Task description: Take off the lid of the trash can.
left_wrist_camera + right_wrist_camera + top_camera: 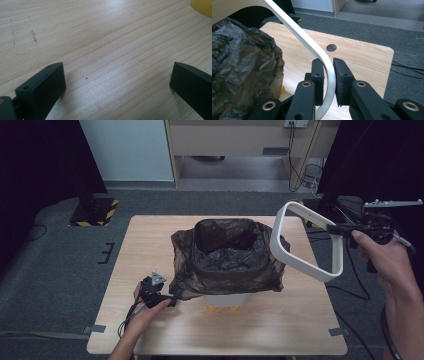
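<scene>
A small white bin (226,300) stands mid-table, lined with a black plastic bag (225,255) whose edges drape over its sides. My right gripper (336,227) is shut on a white rounded-rectangle ring frame (320,270), holding it tilted in the air just right of the bin. In the right gripper view the ring's bar (299,35) runs between the right gripper's (328,63) pads, with the bag (242,62) at left. My left gripper (170,300) rests low at the bag's front-left corner. In its own view the left gripper (117,68) is open over bare wood.
The wooden table (280,325) has a dark round hole (331,47) near its far right corner. A yellow foot (203,6) of the bin shows by the left gripper. A striped stand base (95,210) sits on the floor at back left, and cables (305,177) at back right.
</scene>
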Demonstrator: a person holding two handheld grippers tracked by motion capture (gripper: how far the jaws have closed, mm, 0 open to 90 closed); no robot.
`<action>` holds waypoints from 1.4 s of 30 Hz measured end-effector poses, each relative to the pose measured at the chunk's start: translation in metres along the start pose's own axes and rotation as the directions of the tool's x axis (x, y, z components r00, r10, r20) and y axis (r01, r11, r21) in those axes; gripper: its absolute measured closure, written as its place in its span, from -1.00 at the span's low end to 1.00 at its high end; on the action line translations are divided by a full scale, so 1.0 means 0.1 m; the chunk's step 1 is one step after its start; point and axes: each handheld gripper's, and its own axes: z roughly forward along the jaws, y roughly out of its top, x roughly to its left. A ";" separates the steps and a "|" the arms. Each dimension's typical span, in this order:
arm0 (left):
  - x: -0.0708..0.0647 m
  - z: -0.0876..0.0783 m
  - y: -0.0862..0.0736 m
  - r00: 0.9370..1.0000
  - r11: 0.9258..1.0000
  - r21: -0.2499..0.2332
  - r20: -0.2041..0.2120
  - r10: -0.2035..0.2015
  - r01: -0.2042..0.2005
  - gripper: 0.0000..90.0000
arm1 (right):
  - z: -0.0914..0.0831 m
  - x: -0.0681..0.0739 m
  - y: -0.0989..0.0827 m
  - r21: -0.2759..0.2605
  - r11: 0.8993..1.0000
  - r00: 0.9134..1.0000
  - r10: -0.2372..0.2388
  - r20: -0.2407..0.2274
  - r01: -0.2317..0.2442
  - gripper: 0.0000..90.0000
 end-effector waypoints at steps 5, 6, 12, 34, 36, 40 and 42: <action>0.00 0.00 0.00 1.000 1.000 0.000 0.000 0.000 0.000 -1.00 | -0.02 -0.05 -0.04 0.007 1.000 1.000 0.010 0.009 -0.010 0.77; 0.00 0.00 0.00 1.000 1.000 0.000 0.000 0.000 0.000 -1.00 | -0.02 -0.06 -0.05 0.011 1.000 1.000 0.015 0.012 -0.015 0.77; 0.00 0.00 0.00 1.000 1.000 0.000 0.000 0.000 0.000 -1.00 | -0.03 -0.11 -0.12 0.011 1.000 0.999 0.028 0.017 -0.028 0.77; 0.00 0.00 0.00 1.000 1.000 0.000 0.000 0.000 0.000 -1.00 | -0.14 -0.39 -0.41 0.031 0.996 0.995 0.076 0.066 -0.078 0.77; 0.00 0.00 0.00 1.000 1.000 0.000 0.000 0.000 0.000 -1.00 | -0.14 -0.41 -0.44 0.039 0.996 0.995 0.074 0.073 -0.077 0.77; 0.00 0.00 0.00 1.000 1.000 0.000 0.000 0.000 0.000 -1.00 | -0.14 -0.45 -0.49 0.043 0.996 0.994 0.076 0.080 -0.080 0.77; 0.00 0.00 0.00 1.000 1.000 0.000 0.000 0.000 0.000 -1.00 | -0.13 -0.46 -0.51 0.046 0.995 0.993 0.080 0.083 -0.084 0.77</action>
